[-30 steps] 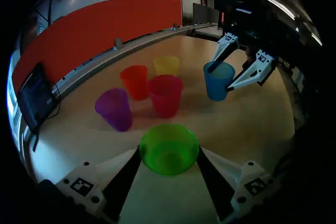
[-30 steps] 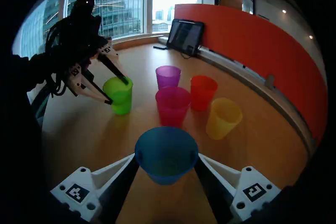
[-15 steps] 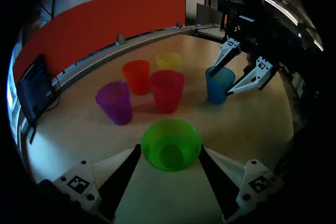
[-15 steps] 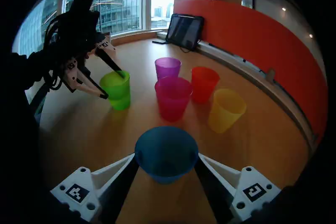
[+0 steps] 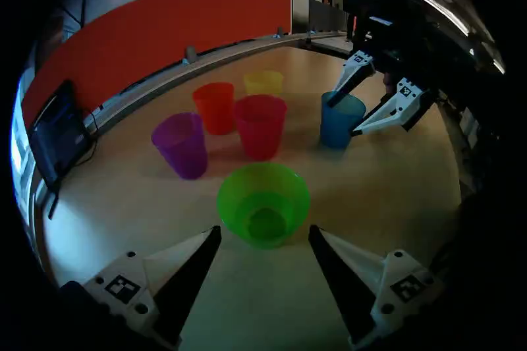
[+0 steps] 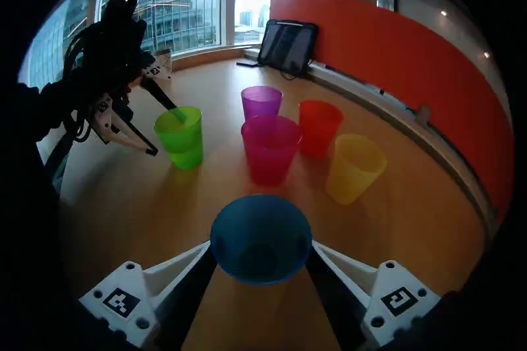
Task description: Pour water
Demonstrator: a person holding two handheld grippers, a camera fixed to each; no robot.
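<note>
A green cup [image 5: 263,203] stands upright on the wooden table [image 5: 395,186]. My left gripper [image 5: 263,229] is open, with a gap between each finger and the cup. From the right gripper view, the left gripper [image 6: 165,132] flanks the green cup [image 6: 179,137]; its outer finger is clear of the wall. My right gripper [image 6: 261,245] is shut on a blue cup [image 6: 261,239], which is upright. The left gripper view shows that right gripper [image 5: 344,116] with a finger on each side of the blue cup [image 5: 339,120]. I cannot make out water in either cup.
Between the two held cups stand a purple cup [image 5: 179,143], an orange cup [image 5: 214,107], a magenta cup [image 5: 260,124] and a yellow cup [image 5: 263,82], close together. A dark laptop [image 6: 288,45] sits by the table's far edge, below an orange wall panel [image 6: 408,61].
My left gripper has opened and let go of the green cup, which now stands a little farther ahead of its fingers. The right gripper still holds the blue cup.
</note>
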